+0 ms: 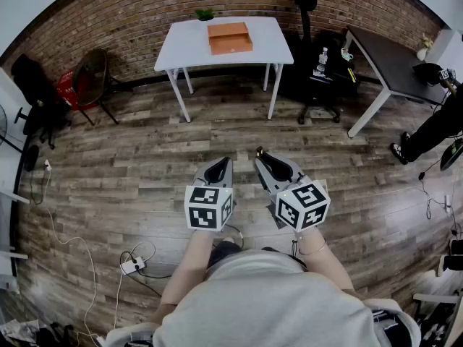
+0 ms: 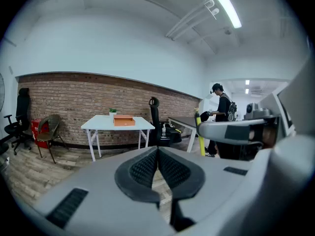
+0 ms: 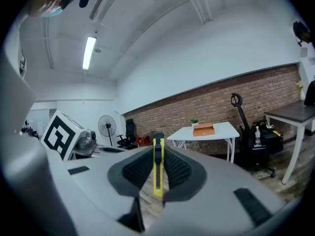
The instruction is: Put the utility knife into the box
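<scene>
Right gripper view: right gripper (image 3: pixel 158 142) clamps a yellow utility knife (image 3: pixel 158 173); left gripper (image 2: pixel 158 152) closed, empty; orange box (image 1: pixel 230 37) lies on the white worktop (image 1: pixel 181 45), well apart from both

A white bench (image 1: pixel 269 43) on four white legs stands on a wood-plank floor (image 1: pixel 130 172), near a brick wall (image 1: pixel 137 13). A flat orange box (image 1: pixel 229 37) lies near the middle of its top. A small green plant (image 1: pixel 205 14) sits at the back edge, just behind the box's left corner.
</scene>
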Tool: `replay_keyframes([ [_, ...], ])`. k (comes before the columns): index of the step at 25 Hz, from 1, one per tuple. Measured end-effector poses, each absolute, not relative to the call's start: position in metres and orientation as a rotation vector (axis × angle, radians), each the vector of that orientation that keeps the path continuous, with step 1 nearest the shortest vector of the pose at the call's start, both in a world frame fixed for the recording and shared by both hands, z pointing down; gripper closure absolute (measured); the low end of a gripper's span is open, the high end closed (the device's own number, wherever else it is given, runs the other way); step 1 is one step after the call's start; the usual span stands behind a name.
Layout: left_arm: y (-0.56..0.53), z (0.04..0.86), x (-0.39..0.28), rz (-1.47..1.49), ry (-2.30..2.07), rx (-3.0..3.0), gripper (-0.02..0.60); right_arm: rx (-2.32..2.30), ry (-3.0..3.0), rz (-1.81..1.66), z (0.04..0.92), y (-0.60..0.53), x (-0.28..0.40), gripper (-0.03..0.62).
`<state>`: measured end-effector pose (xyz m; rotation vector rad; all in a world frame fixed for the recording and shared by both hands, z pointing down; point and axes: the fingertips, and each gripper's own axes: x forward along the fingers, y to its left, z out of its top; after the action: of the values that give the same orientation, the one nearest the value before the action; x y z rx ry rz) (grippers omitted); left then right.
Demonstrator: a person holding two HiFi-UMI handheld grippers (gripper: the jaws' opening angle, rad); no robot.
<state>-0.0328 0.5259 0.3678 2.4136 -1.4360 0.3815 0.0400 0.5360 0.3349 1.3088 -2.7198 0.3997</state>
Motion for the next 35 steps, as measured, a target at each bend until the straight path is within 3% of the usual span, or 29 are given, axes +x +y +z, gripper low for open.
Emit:
replay_keyframes([
  [8, 0.534, 0.372, -0.031, 0.395, -1.433, 2.416, 0.575, 1.257, -2.713, 0.382, 0.341, 0.549, 0.037, 0.533],
  [35, 0.575, 0.392, 0.056, 0.305, -1.422, 2.37, 0.575, 1.21, -2.854, 0.526, 0.356, 0.582, 0.126, 0.531],
])
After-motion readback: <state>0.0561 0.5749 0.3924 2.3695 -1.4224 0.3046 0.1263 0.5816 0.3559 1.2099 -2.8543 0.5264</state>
